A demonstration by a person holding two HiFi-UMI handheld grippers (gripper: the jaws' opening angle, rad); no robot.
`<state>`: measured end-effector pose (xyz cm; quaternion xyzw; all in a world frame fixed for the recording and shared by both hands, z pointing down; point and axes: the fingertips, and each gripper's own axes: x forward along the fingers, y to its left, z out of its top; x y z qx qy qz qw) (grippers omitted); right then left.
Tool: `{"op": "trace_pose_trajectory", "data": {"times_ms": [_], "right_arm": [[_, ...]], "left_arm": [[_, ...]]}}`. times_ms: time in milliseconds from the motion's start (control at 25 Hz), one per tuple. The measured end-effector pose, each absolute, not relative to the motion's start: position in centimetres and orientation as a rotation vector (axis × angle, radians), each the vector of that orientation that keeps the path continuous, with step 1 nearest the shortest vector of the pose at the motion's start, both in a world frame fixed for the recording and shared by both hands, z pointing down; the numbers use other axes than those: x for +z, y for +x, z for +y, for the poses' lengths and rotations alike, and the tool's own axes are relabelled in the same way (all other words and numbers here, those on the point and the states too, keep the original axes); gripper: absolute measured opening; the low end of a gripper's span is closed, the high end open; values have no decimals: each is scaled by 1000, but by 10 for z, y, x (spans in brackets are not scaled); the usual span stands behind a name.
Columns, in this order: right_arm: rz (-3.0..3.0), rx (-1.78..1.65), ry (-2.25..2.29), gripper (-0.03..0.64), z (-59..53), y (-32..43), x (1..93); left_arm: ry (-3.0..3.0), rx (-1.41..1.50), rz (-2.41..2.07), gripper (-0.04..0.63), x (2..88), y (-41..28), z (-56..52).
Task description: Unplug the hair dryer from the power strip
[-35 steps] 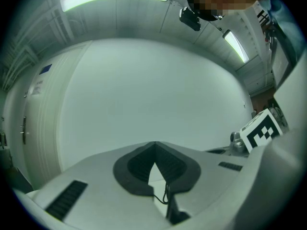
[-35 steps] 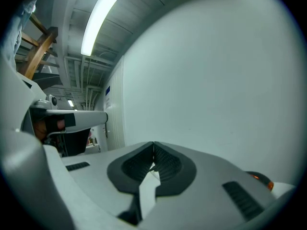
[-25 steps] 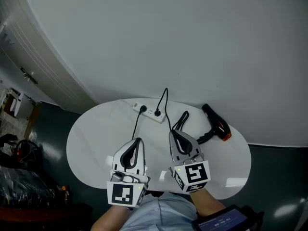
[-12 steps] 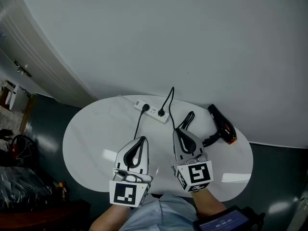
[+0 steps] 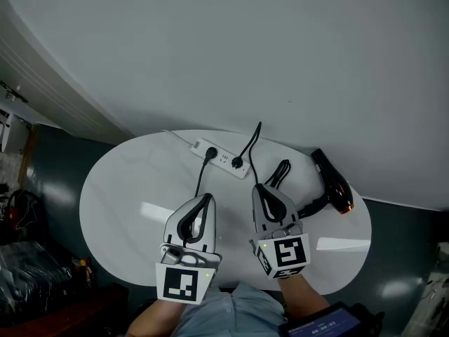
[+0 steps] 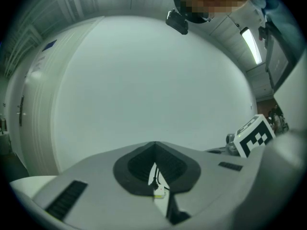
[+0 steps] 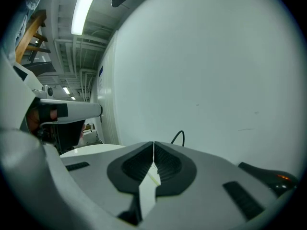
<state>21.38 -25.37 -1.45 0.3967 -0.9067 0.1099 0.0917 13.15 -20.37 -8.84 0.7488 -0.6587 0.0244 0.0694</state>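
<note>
Right gripper (image 5: 257, 188): yours, clenched empty, sat nearest the power strip (image 5: 221, 159).
Left gripper (image 5: 208, 197): clenched empty.
Plug (image 5: 238, 163): stood at the strip's right end.

No readable text anywhere. Cubes on left gripper (image 5: 205, 199) and right gripper (image 5: 257, 189) carry only black-and-white square marker patterns. Device screen (image 5: 326, 323) at head view's bottom edge shows light lines, too small to read. Blue label (image 7: 101, 72) on wall panel: illegible. Power strip (image 5: 221, 159), hair dryer (image 5: 335, 188): print illegible.
</note>
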Motion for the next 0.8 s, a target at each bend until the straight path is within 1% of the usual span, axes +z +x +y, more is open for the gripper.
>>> {"op": "trace_pose_trajectory", "data": {"times_ms": [800], "right_arm": [[-2541, 519, 1095, 3, -308, 181, 88]], "left_arm": [[2078, 199, -1879, -2, 2, 98, -264]]}}
